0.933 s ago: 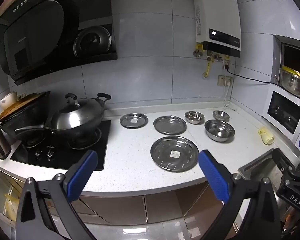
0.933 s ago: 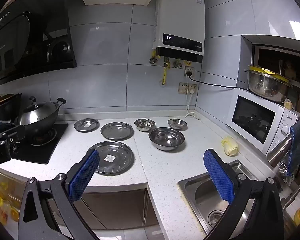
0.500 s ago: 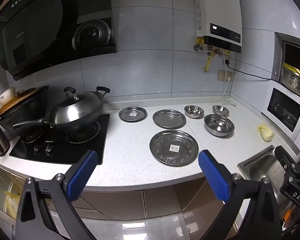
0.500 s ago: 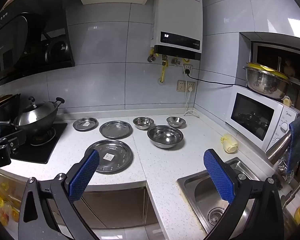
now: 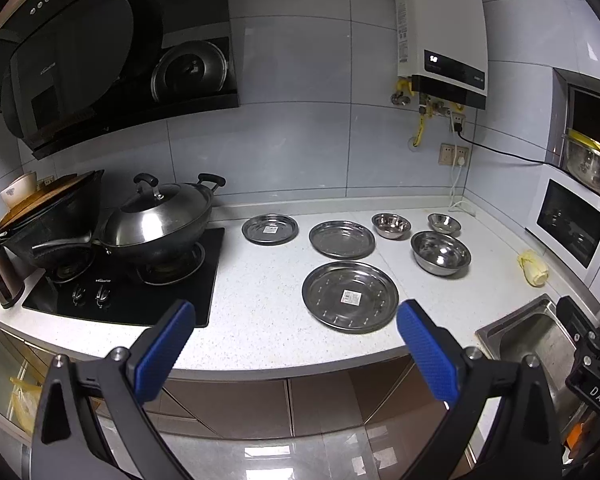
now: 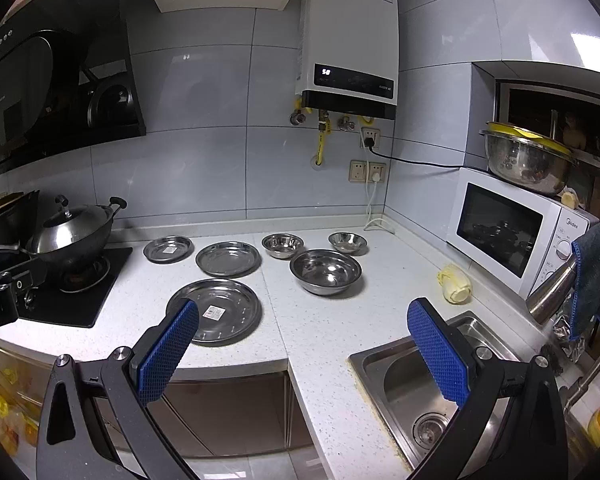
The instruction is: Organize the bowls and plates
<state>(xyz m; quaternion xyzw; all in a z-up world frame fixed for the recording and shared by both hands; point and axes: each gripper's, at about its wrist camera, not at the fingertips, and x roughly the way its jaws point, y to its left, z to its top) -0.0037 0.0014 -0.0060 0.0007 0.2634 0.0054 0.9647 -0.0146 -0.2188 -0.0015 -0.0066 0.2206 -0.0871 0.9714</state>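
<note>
Three steel plates lie on the white counter: a large plate [image 5: 350, 297] [image 6: 216, 312] near the front edge, a medium plate [image 5: 342, 239] [image 6: 228, 258] behind it, and a small plate [image 5: 270, 229] [image 6: 168, 249] to the left. To their right stand a large bowl [image 5: 441, 253] [image 6: 326, 272] and two small bowls [image 5: 391, 225] [image 5: 444, 223] [image 6: 282, 245] [image 6: 347, 242]. My left gripper [image 5: 294, 338] hangs open in front of the counter edge, holding nothing. My right gripper [image 6: 302, 338] is open too, above the counter's corner by the sink.
A lidded wok [image 5: 158, 224] and a dark pan [image 5: 56, 216] sit on the black hob [image 5: 132, 292] at left. A sink [image 6: 432, 380] is at the front right, a microwave [image 6: 508, 232] against the right wall, a yellow object [image 6: 455, 284] on the counter beside it.
Both grippers have risen and drawn slightly nearer to the counter, so the plates and bowls sit a little lower in view. Nothing on the counter has moved.
</note>
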